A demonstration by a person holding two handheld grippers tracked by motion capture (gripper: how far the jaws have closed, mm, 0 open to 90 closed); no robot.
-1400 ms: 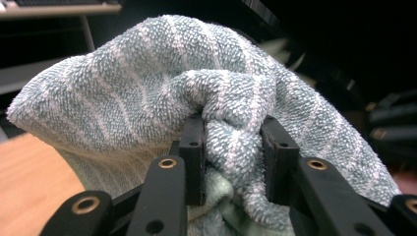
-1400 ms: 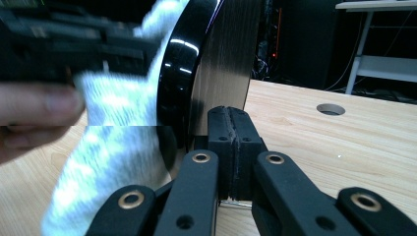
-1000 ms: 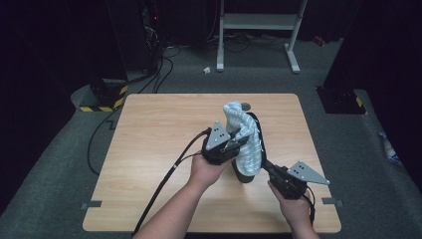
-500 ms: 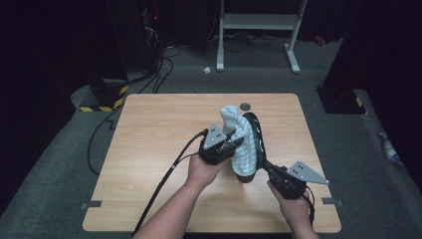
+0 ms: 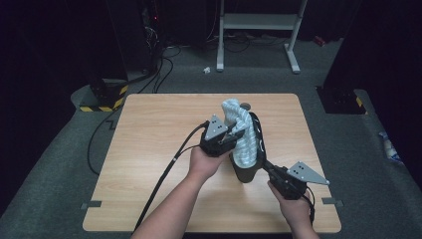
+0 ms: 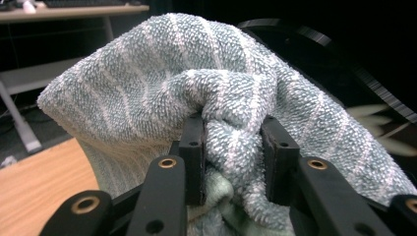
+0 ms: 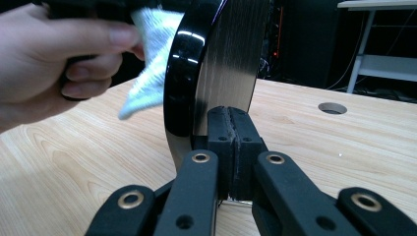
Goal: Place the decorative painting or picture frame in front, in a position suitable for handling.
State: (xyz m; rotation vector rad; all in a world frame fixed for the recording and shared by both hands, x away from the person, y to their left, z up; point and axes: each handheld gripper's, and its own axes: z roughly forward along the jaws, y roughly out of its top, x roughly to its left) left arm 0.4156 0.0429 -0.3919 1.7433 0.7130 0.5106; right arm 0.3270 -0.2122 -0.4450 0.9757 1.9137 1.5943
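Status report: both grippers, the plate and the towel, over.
Left gripper shut on towel, towel pressed against plate. Right gripper shut on plate rim, plate held on edge above table. Nothing in the way.

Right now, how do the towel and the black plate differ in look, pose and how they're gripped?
The towel is soft, pale green with white stripes; the plate is hard, glossy black. The towel is bunched and draped against the plate's face; the plate stands on edge on the table. The left gripper pinches a thick fold of towel; the right gripper clamps the plate's thin rim. Both are held shut.
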